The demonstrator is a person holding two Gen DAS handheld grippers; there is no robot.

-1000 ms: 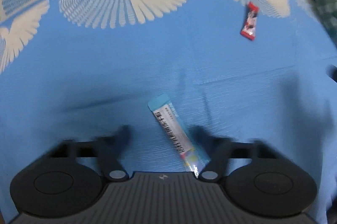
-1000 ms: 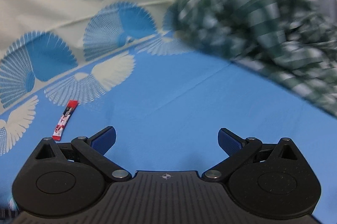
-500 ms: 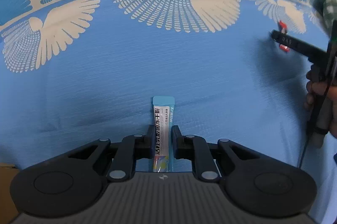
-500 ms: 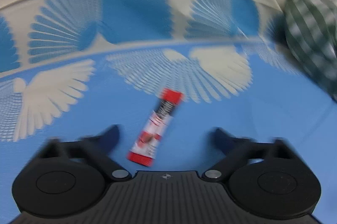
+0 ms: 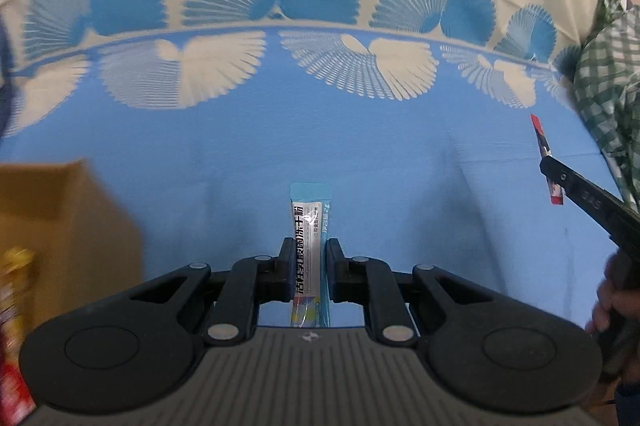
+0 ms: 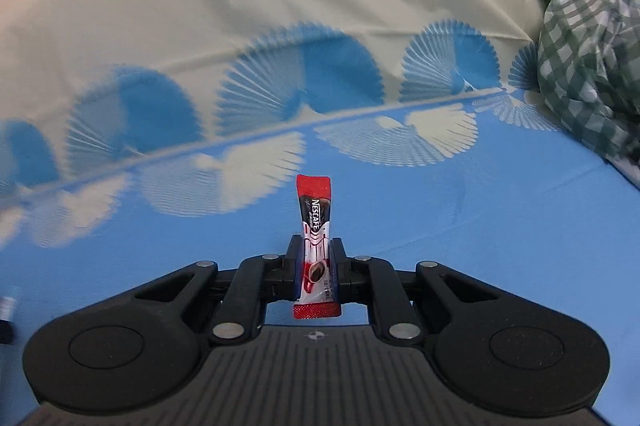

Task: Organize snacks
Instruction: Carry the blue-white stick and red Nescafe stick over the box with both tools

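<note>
Gripping sachets now lifted: blue stick [image 5: 310,258], red stick [image 6: 316,246].

A light-blue powder stick [image 5: 310,250] is clamped upright between the fingers [image 5: 285,272] of the left gripper [image 5: 307,272], above a blue cloth with white fan patterns [image 5: 200,161]. A cardboard box [image 5: 72,226] is seen at near left. At right, the right gripper [image 5: 554,171] is closed on a red sachet [image 5: 541,135], beside green checked fabric [image 5: 604,81].

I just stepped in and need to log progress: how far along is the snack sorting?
Done: some packets already lie in the cardboard box. In hand: the left gripper is shut on a light-blue powder sachet, and the right gripper on a red Nescafe stick, both lifted off the blue cloth. Left: putting both away.
</note>
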